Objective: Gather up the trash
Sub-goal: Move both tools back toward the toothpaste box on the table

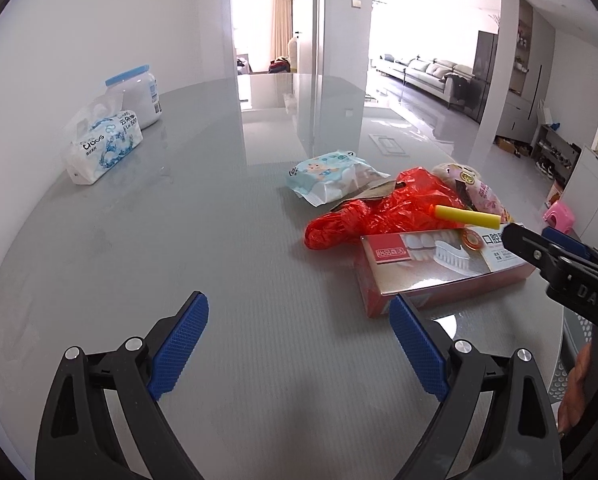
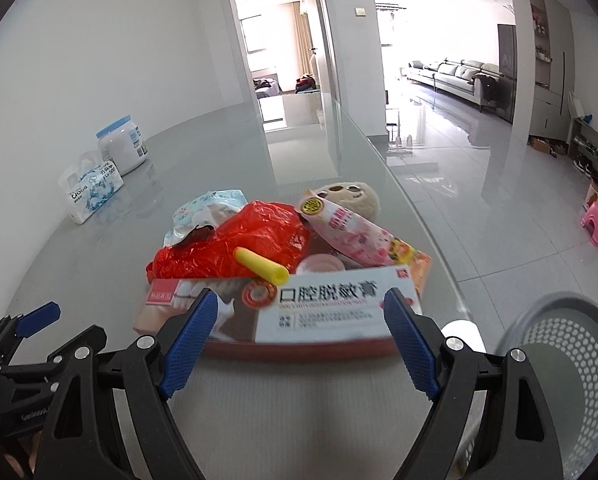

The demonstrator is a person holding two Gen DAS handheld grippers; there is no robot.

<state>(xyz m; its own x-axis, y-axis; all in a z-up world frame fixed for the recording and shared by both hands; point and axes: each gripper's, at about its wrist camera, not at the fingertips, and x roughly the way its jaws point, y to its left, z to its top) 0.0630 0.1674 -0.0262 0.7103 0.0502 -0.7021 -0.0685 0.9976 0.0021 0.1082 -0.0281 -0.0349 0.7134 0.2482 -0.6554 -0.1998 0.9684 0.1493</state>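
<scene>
A heap of trash lies near the grey table's (image 1: 179, 240) right edge. In front is a red toothpaste box (image 1: 439, 264) (image 2: 331, 308). Behind it are a crumpled red plastic bag (image 1: 379, 212) (image 2: 251, 240), a yellow tube (image 1: 467, 216) (image 2: 261, 266), a wet-wipes pack (image 1: 331, 176) (image 2: 207, 208), a pink snack packet (image 1: 483, 192) (image 2: 355, 232) and a beige plush toy (image 2: 351, 196). My left gripper (image 1: 299, 308) is open and empty, left of the box. Just short of the box's near side, my right gripper (image 2: 301, 300) (image 1: 539, 240) stands wide open, touching nothing.
A grey perforated bin (image 2: 571, 344) stands below the table's right edge, a white roll (image 2: 463, 330) beside it. A tissue pack (image 1: 103, 148) (image 2: 91, 192) and a blue-lidded white jar (image 1: 139, 96) (image 2: 123, 148) sit at the far left by the wall.
</scene>
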